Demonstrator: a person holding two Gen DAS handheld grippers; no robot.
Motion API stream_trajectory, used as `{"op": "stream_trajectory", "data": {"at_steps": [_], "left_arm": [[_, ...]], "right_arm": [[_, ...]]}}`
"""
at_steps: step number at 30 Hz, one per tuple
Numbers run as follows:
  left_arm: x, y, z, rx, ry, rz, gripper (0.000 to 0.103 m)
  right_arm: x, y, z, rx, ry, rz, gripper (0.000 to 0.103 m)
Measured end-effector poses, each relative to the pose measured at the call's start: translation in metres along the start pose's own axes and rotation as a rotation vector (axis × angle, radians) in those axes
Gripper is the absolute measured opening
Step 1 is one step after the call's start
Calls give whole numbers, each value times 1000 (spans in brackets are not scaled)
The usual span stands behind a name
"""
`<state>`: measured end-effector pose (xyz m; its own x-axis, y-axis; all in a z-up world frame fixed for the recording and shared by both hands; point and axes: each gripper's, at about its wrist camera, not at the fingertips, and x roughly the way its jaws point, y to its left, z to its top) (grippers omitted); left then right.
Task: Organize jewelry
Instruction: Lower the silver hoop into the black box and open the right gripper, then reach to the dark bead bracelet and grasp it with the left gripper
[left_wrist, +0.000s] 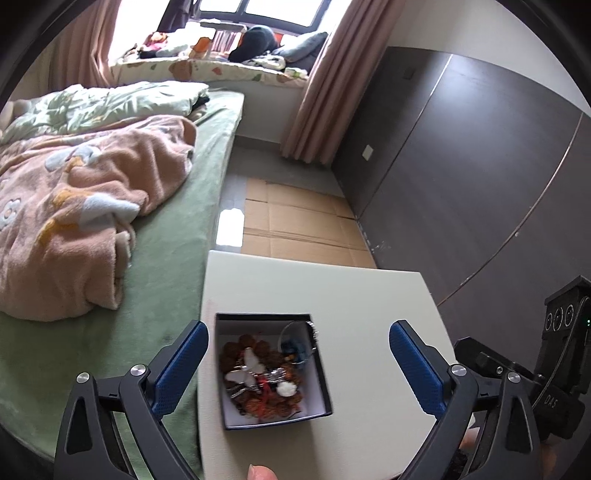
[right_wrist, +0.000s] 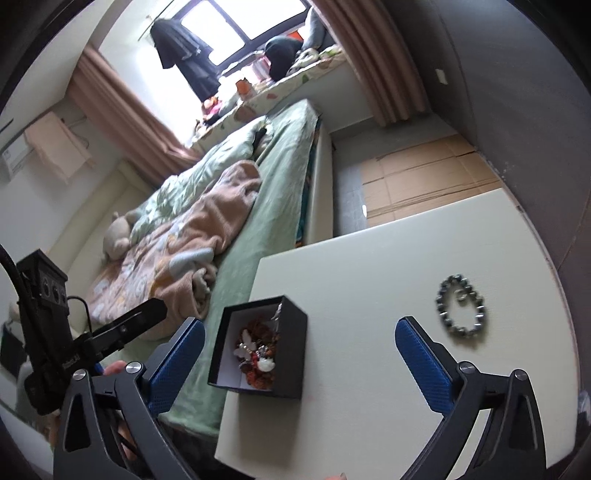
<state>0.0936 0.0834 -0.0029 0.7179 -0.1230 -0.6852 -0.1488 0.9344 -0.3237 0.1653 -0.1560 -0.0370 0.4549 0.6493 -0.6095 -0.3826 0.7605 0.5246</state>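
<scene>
So there's a bed with a green sheet right up against the white tabletop, and a peach fleece blanket bunched up on it next to a pale green quilt. A beige plush toy sits by the far side. Flattened cardboard covers the floor beside the dark wardrobe. Pink curtains frame the window, and the sill's piled with cushions and a black bag. Dark clothes hang at the window.
</scene>
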Motion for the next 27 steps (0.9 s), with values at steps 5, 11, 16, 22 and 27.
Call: {"op": "stream_trajectory", "data": {"at_steps": [5, 11, 16, 22, 27], "left_arm": [[-2, -15, 0, 2, -41, -49, 103], [-3, -36, -2, 46, -74, -52, 103], [6, -52, -5, 79, -60, -59, 103], [36, -78, -7, 130, 6, -43, 103], [67, -97, -13, 163, 83, -63, 103]], "right_arm": [[-18, -21, 1, 38, -43, -22, 103], [-35, -42, 2, 72, -103, -39, 103], [-47, -62, 4, 95, -115, -73, 103], [-56, -88, 10, 160, -100, -139, 103], [-63, -104, 15, 174, -87, -206, 103]]}}
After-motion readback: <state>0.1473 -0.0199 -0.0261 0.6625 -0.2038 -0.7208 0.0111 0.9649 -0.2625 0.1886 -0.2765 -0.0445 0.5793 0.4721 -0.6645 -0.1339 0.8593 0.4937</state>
